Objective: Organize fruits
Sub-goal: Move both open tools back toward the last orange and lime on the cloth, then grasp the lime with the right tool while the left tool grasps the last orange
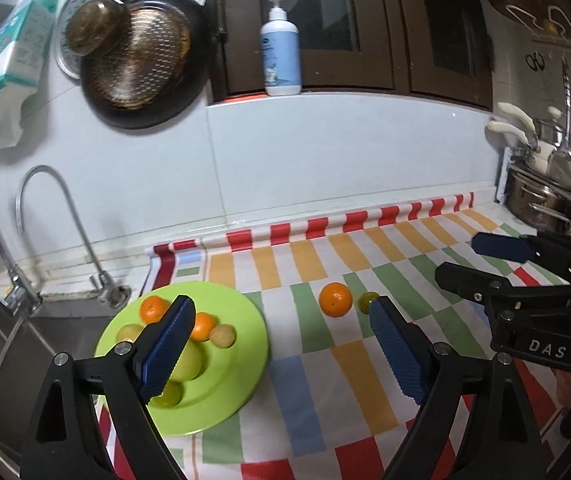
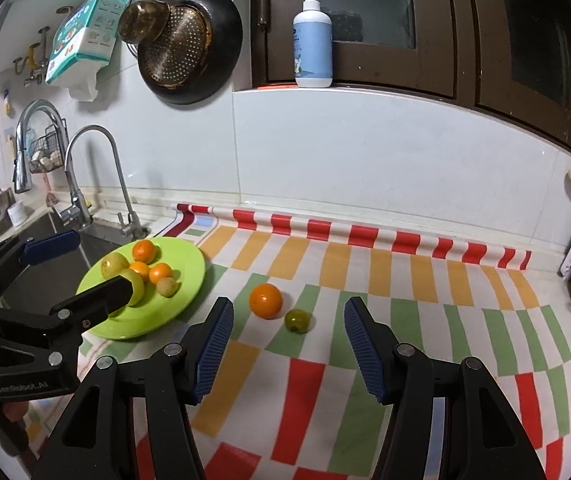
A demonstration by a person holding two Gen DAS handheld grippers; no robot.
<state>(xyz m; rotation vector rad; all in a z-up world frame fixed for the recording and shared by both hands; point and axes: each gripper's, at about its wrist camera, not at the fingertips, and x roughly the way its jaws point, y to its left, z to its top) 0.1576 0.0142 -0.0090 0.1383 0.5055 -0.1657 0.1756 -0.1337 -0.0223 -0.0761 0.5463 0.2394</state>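
The right claw (image 2: 285,344) is spread, with nothing between its blue pads (image 2: 215,344), and it points forward and down over the surface (image 2: 405,280). Straight ahead of it, just beyond the fingertips and almost centred in the gap, lie the two loose fruits: an orange (image 2: 265,301), a little to the left of the middle, and a small green fruit (image 2: 298,320) close to its right and slightly nearer. They stand close together; I cannot tell if they touch.

The left claw (image 1: 281,348) is also spread wide and empty. One of its pads (image 1: 169,344) stands in front of the green plate (image 1: 241,344), and in its view the orange (image 1: 336,299) and the small green fruit (image 1: 368,301) lie further away, towards its right finger.

The plate is at the left side of the cloth, beside the sink (image 2: 97,244), and it already carries several oranges and green fruits (image 2: 144,251).

In my judgement the right claw is the nearer and better aligned one for the loose pair. Both fruits are round, so no long axis matters; the difficulty is that they are so close that closing on one may push the other. After that, the carry goes left and far, to the plate.
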